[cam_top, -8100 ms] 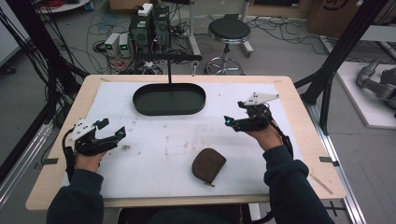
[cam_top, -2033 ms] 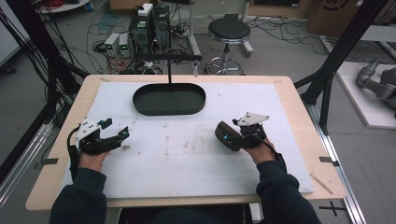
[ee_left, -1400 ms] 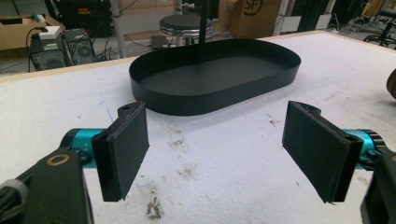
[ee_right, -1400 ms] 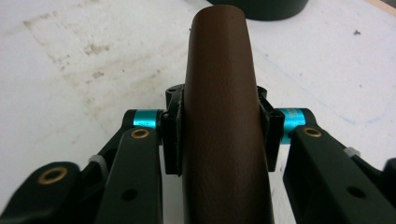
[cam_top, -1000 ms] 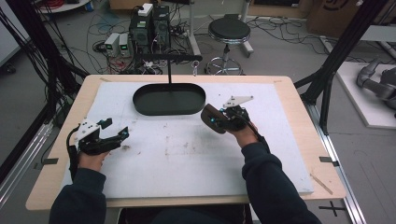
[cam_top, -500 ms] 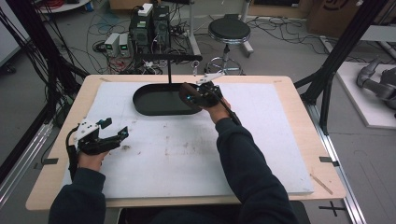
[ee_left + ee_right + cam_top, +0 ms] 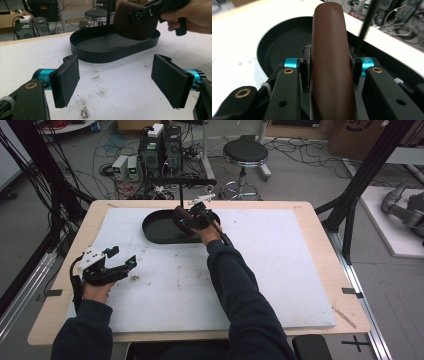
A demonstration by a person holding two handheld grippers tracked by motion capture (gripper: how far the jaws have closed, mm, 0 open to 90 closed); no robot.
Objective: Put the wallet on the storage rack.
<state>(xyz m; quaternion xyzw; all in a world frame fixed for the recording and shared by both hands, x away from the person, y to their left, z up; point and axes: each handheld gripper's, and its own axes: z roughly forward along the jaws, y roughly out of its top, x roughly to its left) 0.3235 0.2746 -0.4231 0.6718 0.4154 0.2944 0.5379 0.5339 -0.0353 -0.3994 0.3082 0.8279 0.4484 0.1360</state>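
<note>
Left gripper [image 7: 131,261] we hold empty and wide open low at the table's near left, while our right gripper [image 7: 186,218], far nearer, clamps the brown case [image 7: 181,217] on edge over the tray's [image 7: 152,231] right half, tray floor straight below for release.

The brown case [image 7: 181,218], which first lies flat on the bench well short of the tray [image 7: 155,231], is now clamped upright in the right tongs [image 7: 187,220]. Those tongs have carried it from the right side of the bench to just above the tray's right half.
</note>
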